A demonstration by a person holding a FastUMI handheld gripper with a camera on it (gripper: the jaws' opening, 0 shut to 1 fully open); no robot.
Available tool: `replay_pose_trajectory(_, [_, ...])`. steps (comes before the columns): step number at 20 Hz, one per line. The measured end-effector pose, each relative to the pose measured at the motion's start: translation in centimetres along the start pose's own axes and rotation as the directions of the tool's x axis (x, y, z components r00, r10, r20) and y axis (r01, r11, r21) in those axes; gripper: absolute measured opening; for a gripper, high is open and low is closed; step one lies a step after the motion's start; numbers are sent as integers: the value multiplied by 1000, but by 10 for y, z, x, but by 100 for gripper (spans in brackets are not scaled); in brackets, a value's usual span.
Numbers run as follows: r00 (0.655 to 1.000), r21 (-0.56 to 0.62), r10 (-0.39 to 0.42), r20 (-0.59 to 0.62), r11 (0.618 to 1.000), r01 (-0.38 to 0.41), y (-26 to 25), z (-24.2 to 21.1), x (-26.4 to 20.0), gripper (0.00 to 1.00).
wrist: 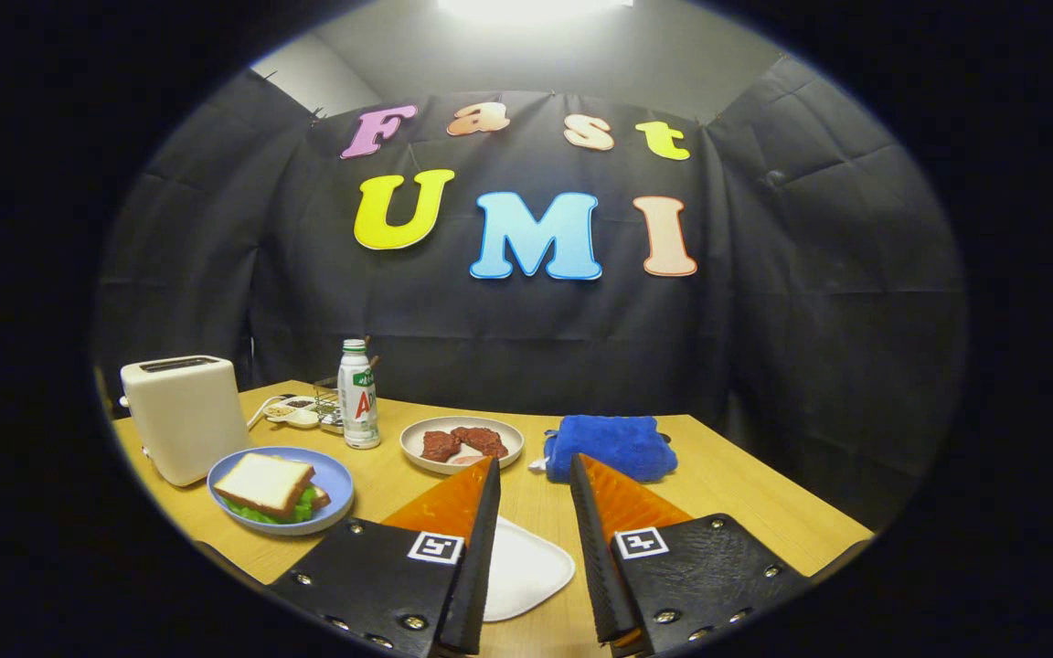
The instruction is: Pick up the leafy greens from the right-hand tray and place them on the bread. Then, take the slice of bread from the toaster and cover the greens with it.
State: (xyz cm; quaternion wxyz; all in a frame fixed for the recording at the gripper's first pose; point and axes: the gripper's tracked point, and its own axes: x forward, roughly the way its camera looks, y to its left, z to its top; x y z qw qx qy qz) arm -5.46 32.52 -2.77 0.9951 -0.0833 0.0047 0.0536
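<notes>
The hand-held two-finger claw [534,475] is level, its fingers [481,548] parted, nothing gripped between them

Bright overhead glare, fisheye-warped edges, sharp centre

Coded markers [436,547] on parted jaws

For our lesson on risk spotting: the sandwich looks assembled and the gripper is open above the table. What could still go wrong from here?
1. The top slice sits skewed, greens poking out; a bump might slide it off.
2. The open gripper hangs over the white tray; dropping could knock it.
3. Swinging toward the blue plate might topple the bottle.
</notes>
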Motion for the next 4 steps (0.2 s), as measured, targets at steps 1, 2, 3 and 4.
replay_pose_trajectory(1, [1000,-3,-5,-1,1000,5,-11,0,-4,46])
replay_pose_trajectory(2, [1000,-11,-13,1,1000,13,-18,1,-4,46])
replay_pose_trajectory(3, [1000,-27,-30,6,999,30,-27,0,-3,46])
replay_pose_trajectory(4, [999,-47,-46,11,998,47,-36,0,-3,46])
